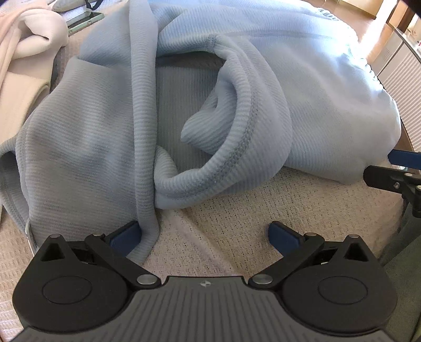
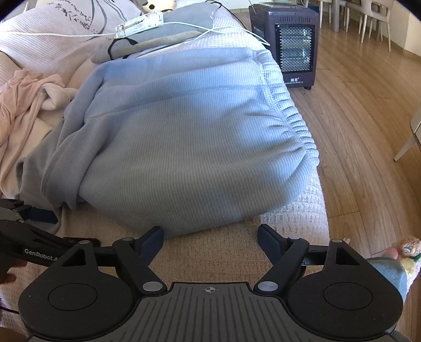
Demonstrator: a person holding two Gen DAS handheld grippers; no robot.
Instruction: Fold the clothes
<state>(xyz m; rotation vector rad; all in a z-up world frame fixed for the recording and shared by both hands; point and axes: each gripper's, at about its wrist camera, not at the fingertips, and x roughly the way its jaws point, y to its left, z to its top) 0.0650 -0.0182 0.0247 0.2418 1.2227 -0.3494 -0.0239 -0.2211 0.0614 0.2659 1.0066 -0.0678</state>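
A light blue ribbed garment (image 1: 236, 86) with a gathered elastic waistband (image 2: 294, 123) lies rumpled on a beige woven blanket (image 1: 236, 205). In the left wrist view a long strip of the garment (image 1: 144, 131) hangs down beside the left fingertip. My left gripper (image 1: 204, 232) is open just before the cloth, with nothing held. My right gripper (image 2: 210, 236) is open too, its fingertips at the near edge of the garment's bulk (image 2: 184, 157). The left gripper (image 2: 39, 213) shows at the left edge of the right wrist view.
Pink and cream clothes (image 2: 23, 105) lie to the left. Behind the garment are a grey cushion (image 2: 184, 23), a white cable and a power strip (image 2: 139, 22). A dark heater (image 2: 286, 39) stands on the wooden floor (image 2: 355, 131) to the right of the bed's edge.
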